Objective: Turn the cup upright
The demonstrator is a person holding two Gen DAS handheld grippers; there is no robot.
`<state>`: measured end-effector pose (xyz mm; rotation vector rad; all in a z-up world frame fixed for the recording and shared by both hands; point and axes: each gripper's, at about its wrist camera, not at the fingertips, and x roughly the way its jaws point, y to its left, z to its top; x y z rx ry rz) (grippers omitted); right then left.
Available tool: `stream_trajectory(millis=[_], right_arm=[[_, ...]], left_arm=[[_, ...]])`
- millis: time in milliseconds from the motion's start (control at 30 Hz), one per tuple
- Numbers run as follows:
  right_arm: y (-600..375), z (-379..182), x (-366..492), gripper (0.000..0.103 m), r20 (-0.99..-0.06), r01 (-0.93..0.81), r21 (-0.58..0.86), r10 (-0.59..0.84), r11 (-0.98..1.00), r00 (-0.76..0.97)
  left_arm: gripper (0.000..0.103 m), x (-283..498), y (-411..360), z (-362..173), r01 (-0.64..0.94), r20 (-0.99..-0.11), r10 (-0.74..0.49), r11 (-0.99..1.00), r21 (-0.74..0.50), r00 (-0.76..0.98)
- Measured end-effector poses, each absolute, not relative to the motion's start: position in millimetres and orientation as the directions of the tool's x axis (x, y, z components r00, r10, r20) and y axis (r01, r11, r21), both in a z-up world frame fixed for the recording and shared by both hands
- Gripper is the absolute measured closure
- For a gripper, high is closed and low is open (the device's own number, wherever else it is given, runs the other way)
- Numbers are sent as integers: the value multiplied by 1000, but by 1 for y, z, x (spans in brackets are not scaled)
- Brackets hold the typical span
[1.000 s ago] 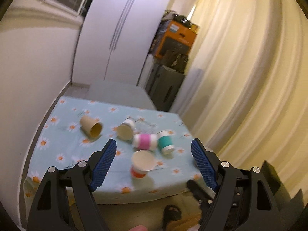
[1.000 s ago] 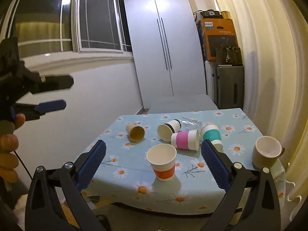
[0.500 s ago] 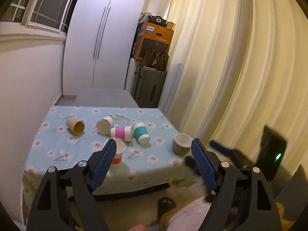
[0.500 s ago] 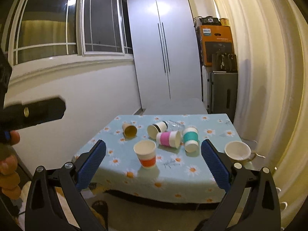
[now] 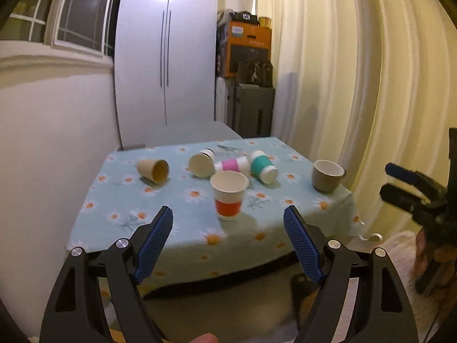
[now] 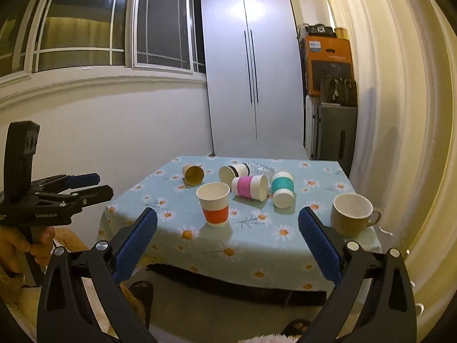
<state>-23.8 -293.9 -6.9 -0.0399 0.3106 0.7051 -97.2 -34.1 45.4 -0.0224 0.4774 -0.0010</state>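
Several paper cups are on a small table with a daisy cloth point(image 5: 177, 200) point(image 6: 311, 223). An orange-banded cup point(image 5: 229, 194) point(image 6: 214, 203) stands upright at the front. A brown cup point(image 5: 152, 170) point(image 6: 193, 173), a black-banded cup point(image 5: 201, 163) point(image 6: 232, 173), a pink-banded cup point(image 5: 231, 165) point(image 6: 249, 187) and a teal-banded cup point(image 5: 263, 167) point(image 6: 282, 188) lie on their sides behind it. My left gripper point(image 5: 228, 220) is open and empty, short of the table's front edge. My right gripper point(image 6: 227, 223) is open and empty, also back from the table.
A beige mug point(image 5: 327, 175) point(image 6: 352, 214) stands upright at the table's right front corner. A clear plastic item point(image 6: 258, 168) lies behind the cups. A white wardrobe point(image 6: 251, 65), stacked boxes point(image 6: 328, 65) and curtains point(image 5: 371, 85) surround the table. Slippers point(image 6: 140, 288) lie on the floor.
Both grippers have pulled back from the table and levelled. The left view swung so the whole table and the right gripper show. No cup has moved.
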Motion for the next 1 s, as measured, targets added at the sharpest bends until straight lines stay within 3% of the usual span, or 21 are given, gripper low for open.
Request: stream_trajectory(millis=[233,467,633,1000], right_arm=[[-278,-8,-3,5,-318,-635,82,624,768,714],[-278,-8,-7,5,-259,-624,62,616,779,744],[-284,-7,-16,5,-219,-619,70,617,782,756],[-289,-10,-10,5,-234,-631,131,642,765,730]], left_arm=[[25,-96,-7,26,-71,-448,62,997,-3,892],[25,-89,22,20,-137,-441,99,989,-55,892],[25,-91,20,17,-137,-433,98,989,-58,896],[25,-85,13,13,-140,-455,111,990,-32,883]])
